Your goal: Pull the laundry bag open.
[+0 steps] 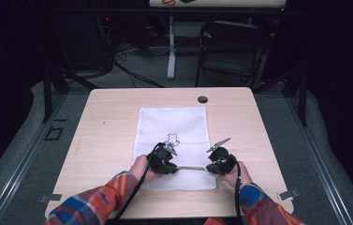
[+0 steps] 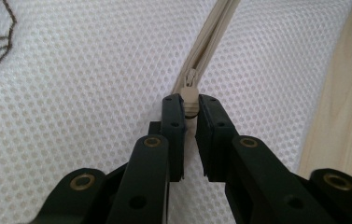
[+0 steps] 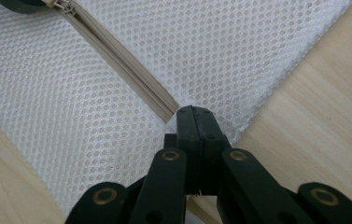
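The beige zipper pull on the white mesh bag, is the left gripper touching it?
Touching. In the left gripper view, the left gripper has its two black jaws closed against both sides of the beige zipper pull on the white mesh bag.

Dark room, chair (image 1: 232, 49) beyond table (image 1: 113, 101)

- The mesh bag (image 1: 174, 126) lies flat in the middle of the bench (image 1: 104, 122).
- The zipper (image 1: 192, 167) runs across the near end of the bag, from left to right.
- The left gripper (image 1: 172, 151) is on the zipper's left part, at the slider (image 2: 190, 93).
- The right gripper (image 1: 217, 161) is at the zipper's right end, near the bag's right edge.
- A chair (image 1: 232, 49) stands on the floor behind the bench.
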A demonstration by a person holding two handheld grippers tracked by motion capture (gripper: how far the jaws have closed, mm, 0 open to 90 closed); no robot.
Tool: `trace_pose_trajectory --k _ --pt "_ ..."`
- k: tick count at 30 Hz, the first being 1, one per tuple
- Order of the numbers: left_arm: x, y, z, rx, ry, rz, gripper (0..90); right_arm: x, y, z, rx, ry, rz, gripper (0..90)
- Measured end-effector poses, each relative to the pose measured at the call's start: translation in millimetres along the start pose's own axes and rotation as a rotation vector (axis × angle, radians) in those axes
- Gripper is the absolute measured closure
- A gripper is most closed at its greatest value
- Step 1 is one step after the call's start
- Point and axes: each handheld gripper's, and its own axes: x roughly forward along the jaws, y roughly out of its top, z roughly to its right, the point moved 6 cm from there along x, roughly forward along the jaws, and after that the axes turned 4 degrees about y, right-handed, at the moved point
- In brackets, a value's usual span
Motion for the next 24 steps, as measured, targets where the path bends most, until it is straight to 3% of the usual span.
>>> trace_pose_trajectory --k 8,9,15,17,20,24 --pt "0.4 -4.2 -0.5 0.001 0.014 -0.005 82.0 1.2 0.6 -0.4 0.01 -0.005 0.013 90.0" --pt "0.7 -3.8 -0.2 0.003 0.015 -0.004 81.9 -0.2 0.1 1.3 -0.015 -0.018 -0.01 90.0" --pt "6.7 2.2 5.3 0.005 0.003 0.032 76.8 -0.3 0.2 0.5 -0.011 -0.021 -0.015 90.0" --pt "8.8 5.2 8.2 0.037 0.018 0.028 74.7 -0.3 0.2 0.5 -0.01 -0.021 -0.015 90.0" --pt "10.8 8.1 10.3 0.037 0.025 0.037 73.7 -0.3 0.3 0.5 -0.01 -0.021 -0.015 90.0" --pt "12.4 11.3 12.2 0.036 0.077 0.04 71.6 -0.3 0.2 0.5 -0.01 -0.021 -0.015 90.0"
